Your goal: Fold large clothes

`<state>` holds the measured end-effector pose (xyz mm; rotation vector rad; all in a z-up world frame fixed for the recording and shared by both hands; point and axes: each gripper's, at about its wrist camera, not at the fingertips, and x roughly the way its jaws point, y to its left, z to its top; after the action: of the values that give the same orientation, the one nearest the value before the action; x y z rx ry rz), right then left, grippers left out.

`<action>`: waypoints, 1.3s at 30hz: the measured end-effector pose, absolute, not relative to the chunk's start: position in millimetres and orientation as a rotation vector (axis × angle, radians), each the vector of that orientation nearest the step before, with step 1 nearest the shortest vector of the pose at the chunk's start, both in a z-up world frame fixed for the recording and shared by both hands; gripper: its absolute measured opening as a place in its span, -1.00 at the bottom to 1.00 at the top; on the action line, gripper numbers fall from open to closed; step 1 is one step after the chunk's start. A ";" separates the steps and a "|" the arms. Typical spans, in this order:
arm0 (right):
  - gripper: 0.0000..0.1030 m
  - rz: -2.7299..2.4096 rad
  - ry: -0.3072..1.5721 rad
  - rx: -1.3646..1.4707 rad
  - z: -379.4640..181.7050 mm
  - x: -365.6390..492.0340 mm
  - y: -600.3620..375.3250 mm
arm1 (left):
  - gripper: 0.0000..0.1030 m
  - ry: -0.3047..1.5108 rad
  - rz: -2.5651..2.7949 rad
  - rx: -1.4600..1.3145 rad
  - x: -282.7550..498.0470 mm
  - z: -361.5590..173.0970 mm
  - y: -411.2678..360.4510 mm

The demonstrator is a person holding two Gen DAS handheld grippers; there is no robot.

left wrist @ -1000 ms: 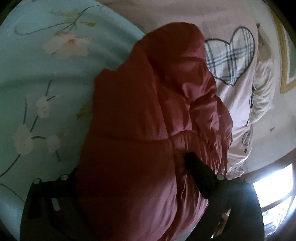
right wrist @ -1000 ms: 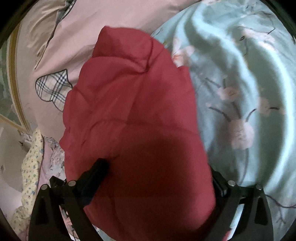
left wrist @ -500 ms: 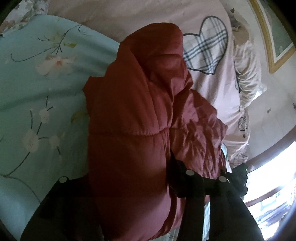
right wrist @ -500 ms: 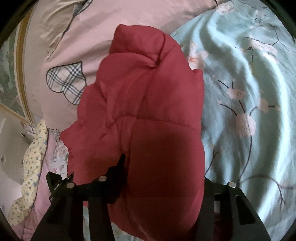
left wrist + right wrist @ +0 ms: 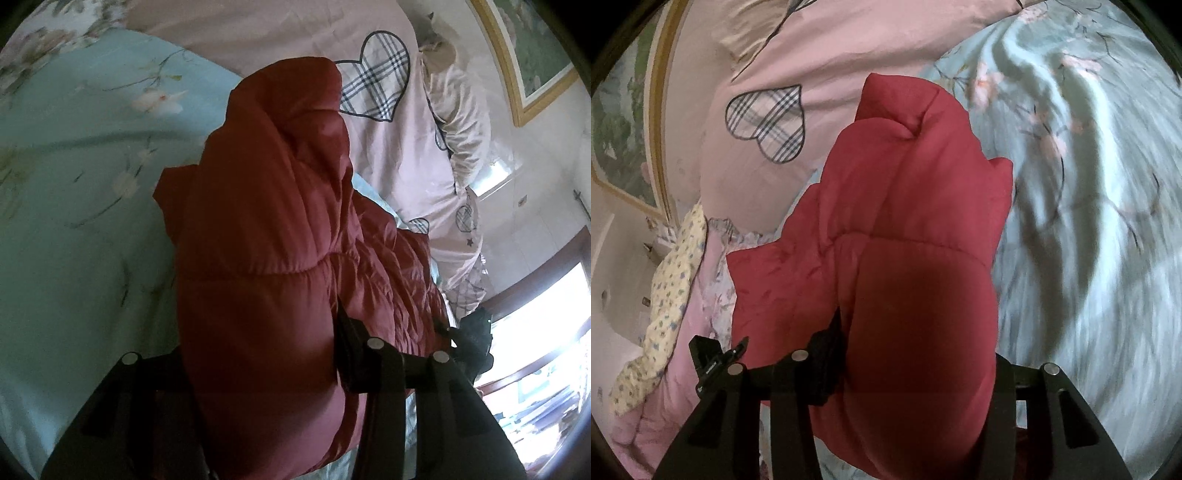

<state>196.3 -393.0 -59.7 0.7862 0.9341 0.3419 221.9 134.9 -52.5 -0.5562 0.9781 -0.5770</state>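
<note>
A puffy red quilted jacket (image 5: 258, 203) lies bunched on the light blue flowered sheet (image 5: 74, 184). Its near end is lifted between the jaws of my left gripper (image 5: 258, 332), whose right finger (image 5: 347, 332) presses into the padding; the left finger is hidden behind the fabric. In the right wrist view the same jacket (image 5: 916, 184) fills the jaws of my right gripper (image 5: 916, 339). These jaws are closing, and the left finger (image 5: 831, 339) digs into a fold. Both grippers hold the same near edge side by side.
A pink duvet with a plaid heart (image 5: 388, 155) lies just beyond the jacket (image 5: 757, 122). A yellow flowered cloth (image 5: 672, 295) sits at the bed's side. A framed picture (image 5: 524, 55) hangs on the wall, and a bright window (image 5: 546, 332) is at the right.
Both grippers went from wide apart to clamped on the jacket's near edge. They then rose and pulled back, lifting that edge off the sheet.
</note>
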 end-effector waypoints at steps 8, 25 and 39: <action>-0.07 0.352 0.942 0.798 -60.3 154.5 -381.2 | -0.17 1.001 -0.579 -0.568 184.2 -57.8 151.3; 0.32 0.310 0.948 0.828 -95.0 149.0 -386.8 | 0.08 1.018 -0.449 -0.432 181.9 -78.5 144.5; 0.57 0.270 0.963 0.759 -85.4 148.9 -389.4 | 0.48 0.982 -0.365 -0.365 182.1 -66.2 146.2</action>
<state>148.9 -389.4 -85.4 0.7592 0.9629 0.2704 182.1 146.2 -66.2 -0.3654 0.9820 -0.3649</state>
